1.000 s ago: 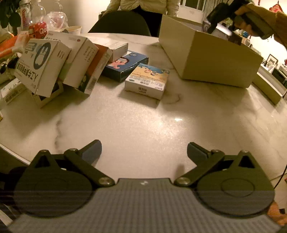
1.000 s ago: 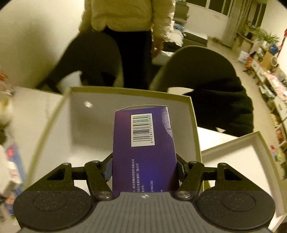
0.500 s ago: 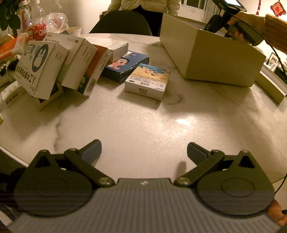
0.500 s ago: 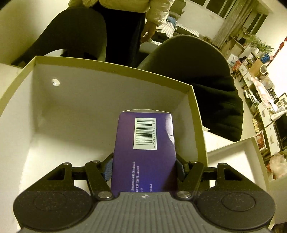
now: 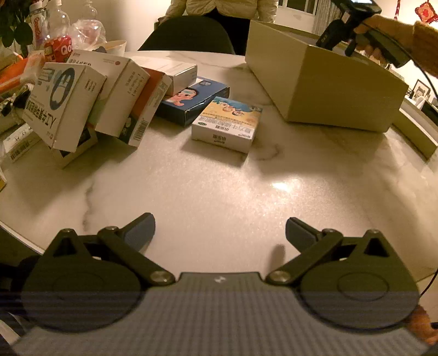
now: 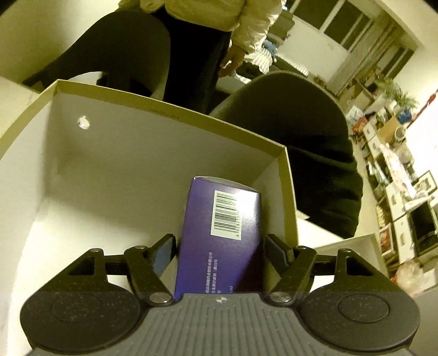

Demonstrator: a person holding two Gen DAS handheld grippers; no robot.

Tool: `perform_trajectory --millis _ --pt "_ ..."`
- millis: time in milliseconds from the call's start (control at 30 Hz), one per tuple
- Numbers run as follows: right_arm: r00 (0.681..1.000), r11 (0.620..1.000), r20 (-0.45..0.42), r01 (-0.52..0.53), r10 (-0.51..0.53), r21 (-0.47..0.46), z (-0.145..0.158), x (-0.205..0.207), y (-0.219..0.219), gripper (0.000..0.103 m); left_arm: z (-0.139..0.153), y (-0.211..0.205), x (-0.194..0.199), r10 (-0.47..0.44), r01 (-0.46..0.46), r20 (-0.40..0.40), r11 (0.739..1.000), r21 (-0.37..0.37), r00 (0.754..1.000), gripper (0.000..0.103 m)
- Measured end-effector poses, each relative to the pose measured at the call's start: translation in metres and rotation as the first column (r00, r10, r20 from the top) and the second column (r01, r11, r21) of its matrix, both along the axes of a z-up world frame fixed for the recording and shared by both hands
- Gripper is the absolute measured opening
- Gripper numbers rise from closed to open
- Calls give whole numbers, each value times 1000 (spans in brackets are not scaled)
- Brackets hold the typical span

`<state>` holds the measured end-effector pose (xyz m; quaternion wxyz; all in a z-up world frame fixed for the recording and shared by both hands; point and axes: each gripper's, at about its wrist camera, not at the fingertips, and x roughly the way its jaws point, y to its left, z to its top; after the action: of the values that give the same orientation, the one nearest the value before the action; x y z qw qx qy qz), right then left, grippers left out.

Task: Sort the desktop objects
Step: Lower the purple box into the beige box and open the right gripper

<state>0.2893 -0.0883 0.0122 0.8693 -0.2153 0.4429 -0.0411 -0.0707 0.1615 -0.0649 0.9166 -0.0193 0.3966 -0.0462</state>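
In the right wrist view a purple box with a barcode stands tilted inside the open cardboard box, near its right wall. My right gripper straddles it and its jaws are opening, with a gap showing at each pad. The left wrist view shows that gripper over the cardboard box at the back right. My left gripper hangs open over the bare marble table. Ahead of it lie a beach-print medicine box and a blue box.
Several white medicine boxes lean together at the left, with bottles behind them. A person stands behind a black chair. A shallow lid lies right of the cardboard box, next to another dark chair.
My right gripper sank into the cardboard box with the purple box and rolled slightly. Its pads have come off the box's sides. The left gripper stayed still.
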Motion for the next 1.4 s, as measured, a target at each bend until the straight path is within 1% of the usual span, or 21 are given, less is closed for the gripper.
perform_trajectory --millis 100,267,433,500,600,700,867,967,1100,1167,1200,1267,1333,1400 --pt "999 999 23 -33 34 -24 10 -8 5 75 0 0 0 2 -2 -2 1000 -6 1000 103" --pt "996 997 40 -83 83 5 33 -22 2 74 0 0 -2 2 -2 2 1000 -10 1000 103" --pt "987 982 -2 -163 163 95 51 -36 -10 61 0 0 -6 -6 6 9 1000 -11 1000 103" --pt "983 976 -17 -181 184 122 56 -40 -16 60 0 -1 -7 -10 10 10 1000 -10 1000 103" --pt "976 971 -44 -205 211 124 63 -51 -22 57 0 -1 -7 -14 14 14 1000 -11 1000 103" --pt "960 962 -89 -257 265 91 64 -61 -26 55 0 -2 -5 -15 16 17 1000 -17 1000 103" --pt "912 928 -170 -372 372 33 58 -85 -24 55 0 -2 -5 -17 17 18 1000 -19 1000 103" --pt "892 911 -206 -413 403 -6 51 -91 -18 53 0 -2 -5 -19 20 19 1000 -19 1000 103" --pt "873 897 -259 -439 414 -44 40 -90 -10 49 0 -1 -5 -20 21 21 1000 -22 1000 103" --pt "868 893 -279 -444 410 -69 31 -88 -9 49 0 -1 -5 -20 21 22 1000 -24 1000 103" --pt "869 891 -281 -446 406 -91 28 -87 -7 51 0 -1 -5 -20 21 22 999 -24 1000 103" --pt "875 882 -273 -448 400 -144 22 -86 -4 51 0 0 -5 -20 20 23 999 -26 1000 103" --pt "881 885 -269 -438 388 -158 20 -84 -3 53 0 0 -5 -20 20 24 999 -27 1000 103" --pt "888 891 -262 -427 379 -158 20 -83 -2 53 0 1 -5 -19 20 28 999 -30 999 103"
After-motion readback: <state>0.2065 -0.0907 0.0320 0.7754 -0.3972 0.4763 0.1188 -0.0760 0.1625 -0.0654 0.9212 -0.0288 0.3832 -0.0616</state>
